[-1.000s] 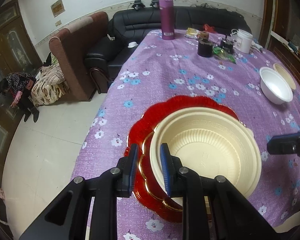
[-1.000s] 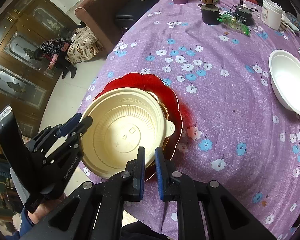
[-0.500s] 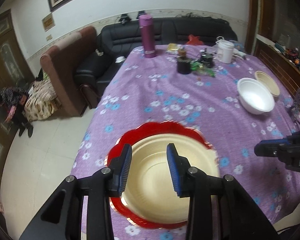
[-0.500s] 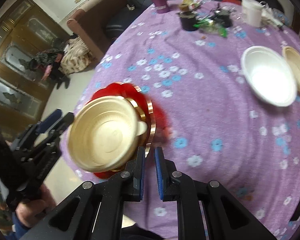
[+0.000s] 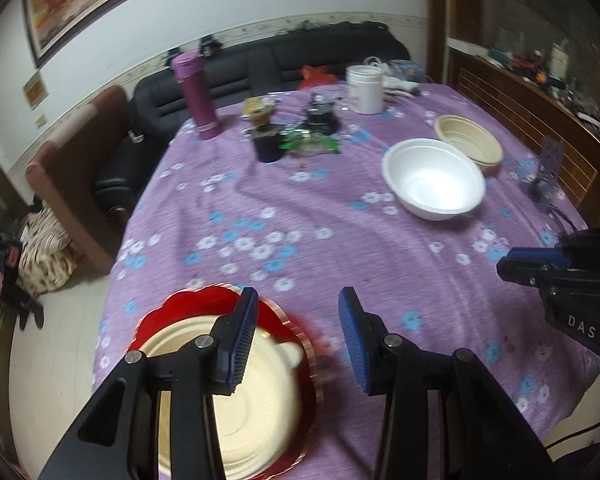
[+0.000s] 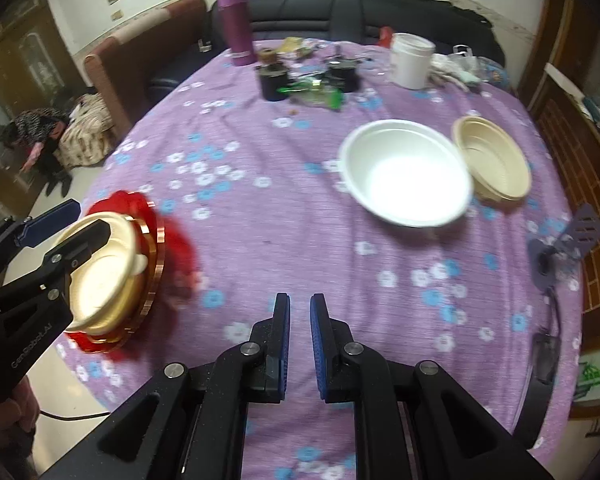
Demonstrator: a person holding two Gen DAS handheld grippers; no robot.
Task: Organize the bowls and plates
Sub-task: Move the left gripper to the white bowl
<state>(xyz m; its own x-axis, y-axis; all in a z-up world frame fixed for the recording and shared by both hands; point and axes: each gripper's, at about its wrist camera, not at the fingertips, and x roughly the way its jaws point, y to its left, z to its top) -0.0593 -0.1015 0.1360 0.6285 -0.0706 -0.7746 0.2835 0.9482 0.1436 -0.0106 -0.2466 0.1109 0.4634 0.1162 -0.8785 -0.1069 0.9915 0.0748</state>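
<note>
Three bowls and one plate sit on the purple flowered surface [image 6: 284, 216]. A cream bowl [image 5: 256, 396] rests inside the red scalloped plate [image 5: 188, 304] at the near left edge; both look empty. The white bowl [image 6: 404, 172] and a second cream bowl [image 6: 496, 160] stand touching toward the far right edge, also empty. All look light, thin and rigid, likely best gripped at the rim. The left claw [image 5: 296, 336] hangs wide open above the plate. The right claw [image 6: 299, 340] is narrow, holding nothing.
</note>
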